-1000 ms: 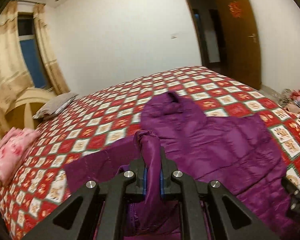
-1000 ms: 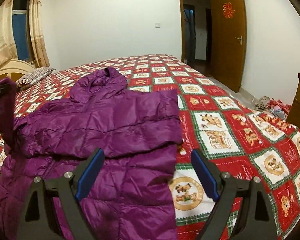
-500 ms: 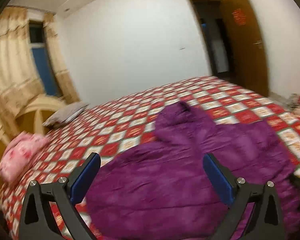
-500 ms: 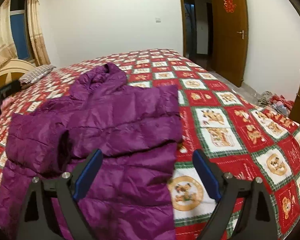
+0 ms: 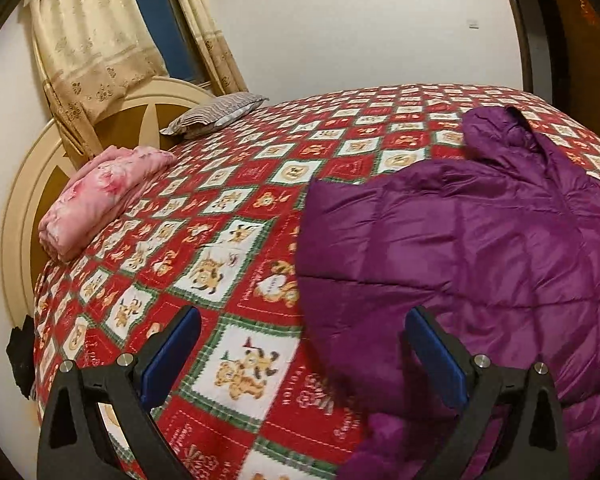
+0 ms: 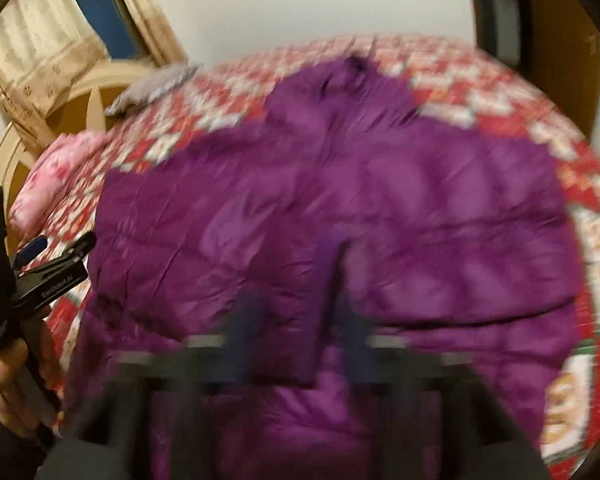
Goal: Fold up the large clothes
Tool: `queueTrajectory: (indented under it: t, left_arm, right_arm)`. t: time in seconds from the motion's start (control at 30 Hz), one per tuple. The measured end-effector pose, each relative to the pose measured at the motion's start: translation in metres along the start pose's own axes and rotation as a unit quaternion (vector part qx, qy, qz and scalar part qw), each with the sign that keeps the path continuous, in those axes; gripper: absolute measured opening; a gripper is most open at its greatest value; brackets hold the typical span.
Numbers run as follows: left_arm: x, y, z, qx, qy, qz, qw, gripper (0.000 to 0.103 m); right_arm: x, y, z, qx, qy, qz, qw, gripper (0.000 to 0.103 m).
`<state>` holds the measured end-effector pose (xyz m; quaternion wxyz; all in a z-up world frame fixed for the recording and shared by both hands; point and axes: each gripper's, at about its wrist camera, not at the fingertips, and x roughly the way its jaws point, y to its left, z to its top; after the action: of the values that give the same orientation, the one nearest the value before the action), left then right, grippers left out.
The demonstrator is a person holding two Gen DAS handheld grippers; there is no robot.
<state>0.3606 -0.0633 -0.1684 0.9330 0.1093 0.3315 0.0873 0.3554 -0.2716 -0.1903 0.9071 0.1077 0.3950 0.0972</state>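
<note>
Two pillows [image 5: 216,114], pink bundle [image 5: 100,200] beside jacket [image 5: 480,248]

The left gripper [image 5: 300,354] has its blue-padded fingers [image 5: 172,354] spread wide with nothing held between them. Under the gap lies the red patterned bed cover [image 5: 228,216]. The purple jacket [image 5: 480,248] spreads beyond and beneath the right finger, its edge reaching into the gap. Far past the left finger sit a folded pink blanket [image 5: 100,200] and a striped pillow [image 5: 216,114].
</note>
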Motion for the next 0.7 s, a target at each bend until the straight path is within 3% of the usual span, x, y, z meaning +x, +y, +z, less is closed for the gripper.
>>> queueTrajectory:
  t: [0.13,0.3,0.5,0.7]
  left_arm:
    - [0.009,0.011,0.001,-0.007,0.005,0.014,0.9999,0.102]
    - [0.021,0.017,0.003,-0.022,0.031,0.021,0.9991,0.102]
    - [0.024,0.002,0.000,0.006,0.034,0.022,0.9992,0.102]
    - [0.022,-0.010,0.009,0.028,0.034,0.015,0.9989,0.102]
  right_arm:
    - [-0.039,-0.009,0.004,0.005,-0.059,-0.015,0.998,0.012]
    - [-0.079,-0.052,0.008,0.041,-0.111,-0.072,0.990,0.012]
    - [-0.084,-0.102,-0.006,0.094,-0.091,-0.128,0.983,0.012]
    - [-0.061,-0.122,-0.023,0.102,-0.052,-0.168,0.979,0.012]
